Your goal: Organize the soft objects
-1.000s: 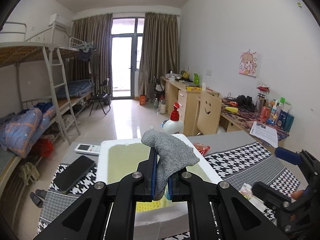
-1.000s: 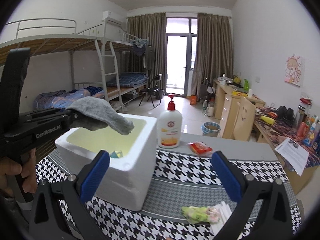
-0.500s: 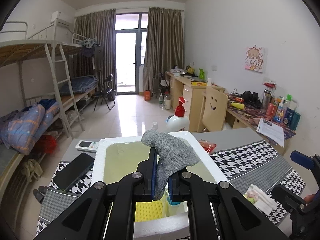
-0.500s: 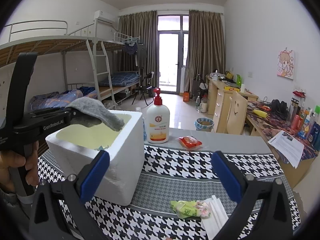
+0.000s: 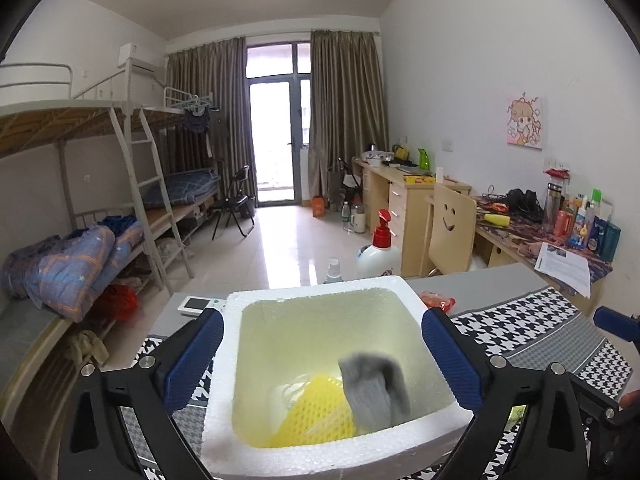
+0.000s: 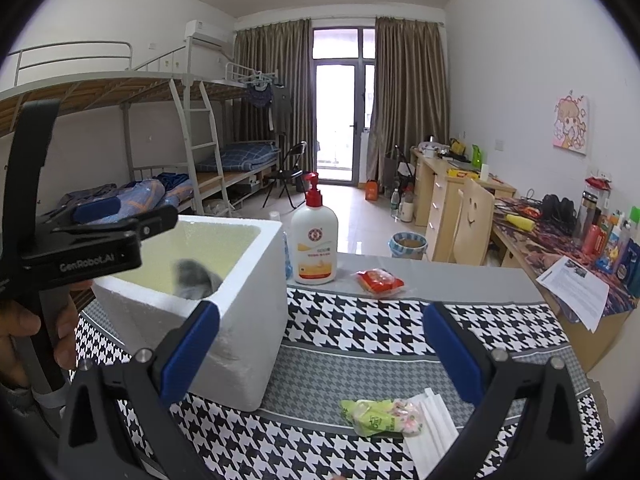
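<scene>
**A:** What have I got on the left?

**B:** My left gripper point(image 5: 320, 356) hangs over the white foam box point(image 5: 316, 446), its jaws opening wide, one pad past each side wall. Nothing is between the pads. The grey sock point(image 5: 374, 394) is inside the box, blurred, over the yellow mesh sponge point(image 5: 316, 412) lying on the bottom.

**A:** And the right?

**B:** My right gripper point(image 6: 320, 354) has its jaws spread apart with nothing between them, above the houndstooth cloth on the surface point(image 6: 360, 328). From this side the sock shows as a grey smear just under the box's near rim. A hand point(image 6: 24, 336) at the left edge holds the other gripper's handle.

**A:** Anything loose on the cloth?

**B:** Near me, right of the box, a green-and-pink soft packet point(image 6: 380, 416) lies against a folded white cloth point(image 6: 432, 428). Farther off a red snack packet point(image 6: 380, 280) lies beside the pump bottle point(image 6: 314, 248), which stands just right of the box
</scene>
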`<state>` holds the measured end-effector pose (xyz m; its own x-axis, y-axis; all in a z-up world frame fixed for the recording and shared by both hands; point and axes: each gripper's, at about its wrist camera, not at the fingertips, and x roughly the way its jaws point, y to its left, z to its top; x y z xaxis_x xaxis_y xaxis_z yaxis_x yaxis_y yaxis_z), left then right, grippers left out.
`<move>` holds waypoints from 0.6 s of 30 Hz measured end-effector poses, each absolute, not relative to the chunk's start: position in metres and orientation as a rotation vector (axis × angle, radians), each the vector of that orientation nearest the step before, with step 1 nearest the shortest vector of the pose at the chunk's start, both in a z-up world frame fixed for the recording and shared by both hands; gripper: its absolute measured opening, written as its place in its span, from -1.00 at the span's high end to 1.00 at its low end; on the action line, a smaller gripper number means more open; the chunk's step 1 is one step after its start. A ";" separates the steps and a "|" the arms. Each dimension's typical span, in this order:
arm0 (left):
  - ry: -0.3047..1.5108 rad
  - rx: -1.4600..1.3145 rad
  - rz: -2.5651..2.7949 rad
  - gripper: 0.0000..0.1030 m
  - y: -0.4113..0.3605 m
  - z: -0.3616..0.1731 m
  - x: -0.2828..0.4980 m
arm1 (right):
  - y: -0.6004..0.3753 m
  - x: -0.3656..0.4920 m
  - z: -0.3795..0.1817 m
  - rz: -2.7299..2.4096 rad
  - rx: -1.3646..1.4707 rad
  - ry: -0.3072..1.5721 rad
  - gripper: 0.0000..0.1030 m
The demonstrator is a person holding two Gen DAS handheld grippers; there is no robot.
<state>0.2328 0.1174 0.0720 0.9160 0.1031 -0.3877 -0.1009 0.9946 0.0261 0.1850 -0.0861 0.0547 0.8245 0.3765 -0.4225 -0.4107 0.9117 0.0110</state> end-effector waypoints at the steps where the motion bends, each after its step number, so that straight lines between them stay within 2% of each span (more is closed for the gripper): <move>1: 0.397 0.003 0.106 -0.95 0.118 0.072 0.232 | -0.087 0.187 0.054 0.425 -0.073 0.440 -0.99; 18: 0.356 0.009 0.099 -0.95 0.110 0.077 0.201 | -0.100 0.177 0.048 0.412 0.017 0.527 -0.99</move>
